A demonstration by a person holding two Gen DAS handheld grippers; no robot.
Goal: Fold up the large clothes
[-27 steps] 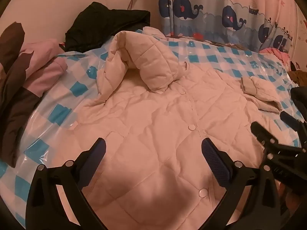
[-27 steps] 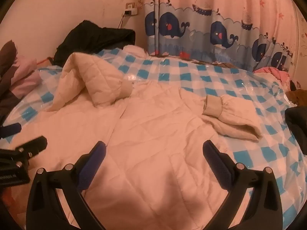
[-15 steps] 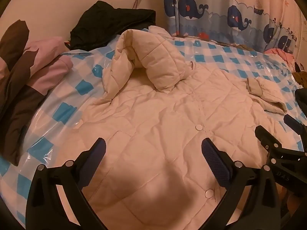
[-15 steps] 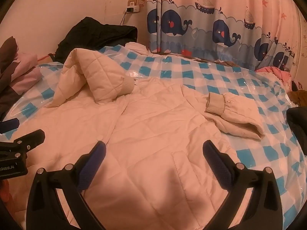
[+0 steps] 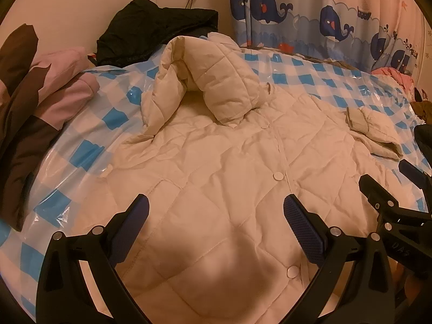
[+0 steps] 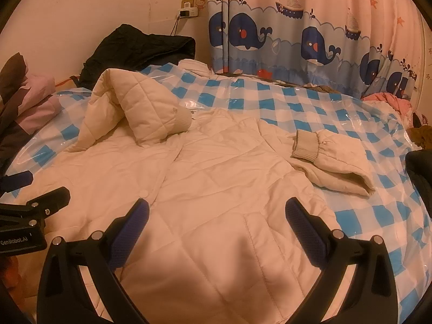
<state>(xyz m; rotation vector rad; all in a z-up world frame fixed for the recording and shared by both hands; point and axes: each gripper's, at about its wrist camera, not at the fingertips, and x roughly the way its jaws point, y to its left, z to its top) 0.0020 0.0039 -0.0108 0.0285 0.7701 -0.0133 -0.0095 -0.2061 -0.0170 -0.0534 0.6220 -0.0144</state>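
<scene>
A cream quilted jacket [image 5: 229,178] lies front up on the blue-and-white checked plastic sheet [image 5: 89,148], snaps down its middle. It also fills the right wrist view [image 6: 216,189]. Its left sleeve [image 5: 216,86] stands folded in a hump; its right sleeve [image 6: 332,156] lies folded inward, cuff toward the middle. My left gripper [image 5: 214,221] is open and empty above the jacket's lower left part. My right gripper [image 6: 216,222] is open and empty above the lower right part. Each gripper shows at the other view's edge.
A black garment [image 5: 156,29] is heaped at the back by the wall. Pink and brown clothes [image 5: 40,100] are piled at the left. A whale-print curtain [image 6: 297,40] hangs behind. Pink cloth [image 6: 388,102] and a dark item [image 6: 421,178] lie at the right.
Both grippers have moved slightly lower and closer over the jacket; the view has tilted up a little. Both stay open and empty. The jacket has not moved.
</scene>
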